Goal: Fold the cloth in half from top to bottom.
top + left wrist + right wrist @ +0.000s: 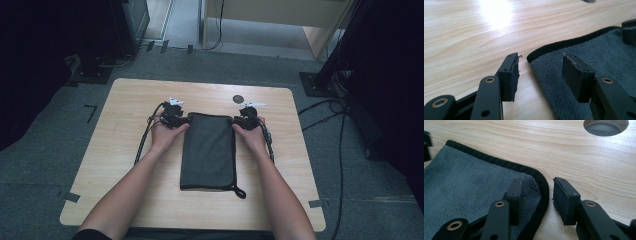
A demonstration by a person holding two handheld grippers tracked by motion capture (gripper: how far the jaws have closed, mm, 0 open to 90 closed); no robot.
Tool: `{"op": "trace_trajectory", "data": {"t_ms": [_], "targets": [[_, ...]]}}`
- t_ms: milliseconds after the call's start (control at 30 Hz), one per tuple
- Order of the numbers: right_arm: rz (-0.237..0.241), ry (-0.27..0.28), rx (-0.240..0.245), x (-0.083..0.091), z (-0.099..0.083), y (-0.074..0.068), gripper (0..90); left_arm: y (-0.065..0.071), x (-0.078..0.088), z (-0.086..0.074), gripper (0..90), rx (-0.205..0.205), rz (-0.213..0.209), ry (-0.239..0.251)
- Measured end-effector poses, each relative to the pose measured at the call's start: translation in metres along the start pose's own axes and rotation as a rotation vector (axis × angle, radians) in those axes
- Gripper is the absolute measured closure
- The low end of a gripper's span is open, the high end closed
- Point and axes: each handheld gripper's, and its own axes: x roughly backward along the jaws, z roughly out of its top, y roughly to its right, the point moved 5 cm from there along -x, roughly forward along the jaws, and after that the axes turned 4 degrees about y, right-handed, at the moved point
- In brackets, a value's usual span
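1. Nearest me, at the bottom of the high view, the person's two forearms reach forward over the table [125, 150], one down each side of a folded grey towel [209, 152].
2. The towel lies flat at the centre of the table, folded to a long narrow rectangle running away from the person. It is dark grey, fleecy, edged in black piping, with a small black hanging loop [240, 191] poking out at its near right corner.
3. Further up, the left claw [186, 120] sits at the towel's far left corner. In the left gripper view its jaws stand apart and straddle the corner: one pad [511, 75] over bare wood, the other [575, 77] above the pile. Nothing is pinched yet.
4. The right claw [236, 120] mirrors it at the far right corner. In the right gripper view its jaws are likewise apart either side of the piped edge, one pad [515, 195] on the fleece side, the other [562, 200] over wood, gripping nothing.
5. My guess is both claws are set at matching corners so the far edge can be lifted evenly, most likely for another fold toward the person.
6. Beyond them, near the top of the table, is a round cable hole [238, 99].
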Motion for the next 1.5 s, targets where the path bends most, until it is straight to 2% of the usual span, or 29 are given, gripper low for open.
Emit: {"op": "trace_trajectory", "data": {"t_ms": [100, 167, 267, 367, 433, 500, 567, 633, 733, 867, 967, 1067, 1100, 1167, 1267, 1367, 1500], "targets": [[0.013, 0.004, -0.014, 0.0, -0.001, 0.0, 60.1, 0.001, -0.008, -0.003, 48.1, 0.018, -0.018, -0.029], [0.027, 0.005, -0.025, -0.001, -0.001, -0.001, 60.7, -0.001, -0.012, -0.005, 50.2, 0.024, -0.003, -0.038], [0.021, 0.008, -0.004, -0.002, -0.001, -0.003, 63.0, -0.002, -0.015, -0.008, 53.3, 0.032, 0.0, -0.037], [-0.002, 0.014, 0.0, -0.002, -0.001, -0.003, 67.4, 0.0, -0.015, -0.008, 59.3, 0.016, -0.006, -0.041], [-0.013, 0.017, 0.011, -0.003, -0.002, -0.004, 69.2, 0.003, -0.016, -0.009, 63.6, -0.014, -0.006, -0.041], [-0.031, 0.012, 0.032, -0.003, -0.002, -0.006, 73.1, 0.002, -0.015, -0.008, 68.1, -0.008, -0.014, -0.042], [-0.04, 0.009, 0.05, -0.003, -0.002, -0.007, 79.1, 0.0, -0.015, -0.008, 77.2, 0.025, -0.036, -0.035], [-0.038, 0.011, 0.047, -0.003, -0.003, -0.008, 82.7, -0.002, -0.014, -0.008, 84.7, 0.023, -0.062, -0.026], [-0.056, 0.026, 0.076, -0.003, -0.002, -0.01, 84.2, -0.004, -0.012, -0.007, 87.7, -0.017, -0.075, -0.007], [-0.065, 0.078, 0.093, -0.003, 0.008, -0.016, 84.7, -0.012, -0.006, 0.004, 88.4, 0.004, -0.051, 0.032], [-0.057, 0.129, 0.094, 0.0, 0.023, -0.025, 84.7, -0.018, 0.008, 0.022, 88.4, -0.012, -0.03, 0.075], [-0.03, 0.195, 0.115, 0.008, 0.037, -0.036, 84.6, -0.025, 0.03, 0.038, 88.4, 0.002, -0.04, 0.143], [-0.016, 0.228, 0.117, 0.012, 0.04, -0.04, 84.6, -0.025, 0.037, 0.041, 88.3, -0.006, -0.049, 0.162], [-0.003, 0.255, 0.141, 0.019, 0.044, -0.048, 84.6, -0.025, 0.051, 0.042, 88.2, -0.036, -0.059, 0.187], [0.024, 0.274, 0.168, 0.032, 0.043, -0.058, 84.5, -0.022, 0.07, 0.034, 88.0, -0.028, -0.101, 0.208], [0.057, 0.288, 0.197, 0.048, 0.033, -0.067, 84.4, -0.014, 0.085, 0.021, 87.7, -0.029, -0.135, 0.235], [0.071, 0.285, 0.241, 0.069, 0.011, -0.075, 84.4, 0.005, 0.106, -0.004, 87.6, -0.043, -0.174, 0.255]]}}
